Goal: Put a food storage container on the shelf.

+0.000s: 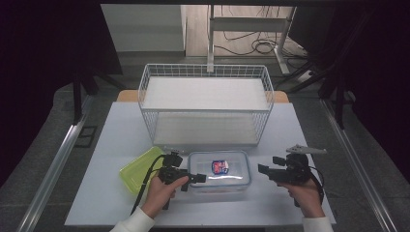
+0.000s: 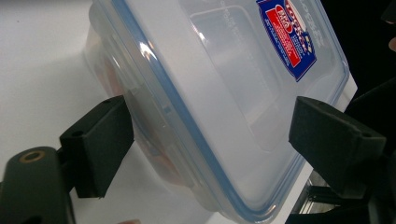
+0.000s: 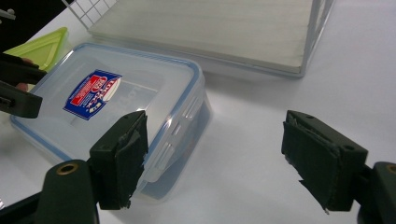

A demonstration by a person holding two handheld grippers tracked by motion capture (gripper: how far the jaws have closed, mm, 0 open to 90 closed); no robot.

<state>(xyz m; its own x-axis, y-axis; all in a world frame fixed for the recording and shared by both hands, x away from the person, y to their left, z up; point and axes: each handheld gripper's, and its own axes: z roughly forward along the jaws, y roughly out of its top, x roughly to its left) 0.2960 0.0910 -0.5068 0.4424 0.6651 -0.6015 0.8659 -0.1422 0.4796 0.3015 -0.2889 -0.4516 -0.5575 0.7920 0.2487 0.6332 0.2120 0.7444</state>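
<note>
A clear plastic box (image 1: 220, 169) with a blue-sealed lid and a red and blue label sits near the front middle of the white table (image 1: 116, 130). My left gripper (image 1: 193, 179) is at the box's left front edge. In the left gripper view the box's rim and side latch (image 2: 224, 93) lie between the wide-standing jaws of that gripper (image 2: 210, 114); one pad is beside the wall and the other hangs over the lid. My right gripper (image 1: 270, 165) hovers a short way right of the box, open (image 3: 215, 126), with bare table between its fingers and the box (image 3: 126, 98) at its left.
A yellow-green lid or tray (image 1: 140, 166) lies just left of the box, behind the left hand. A white wire basket (image 1: 205, 70) with a pale liner stands behind it, mid-table. The table's edges drop to a grey floor; cables and a stand lie beyond.
</note>
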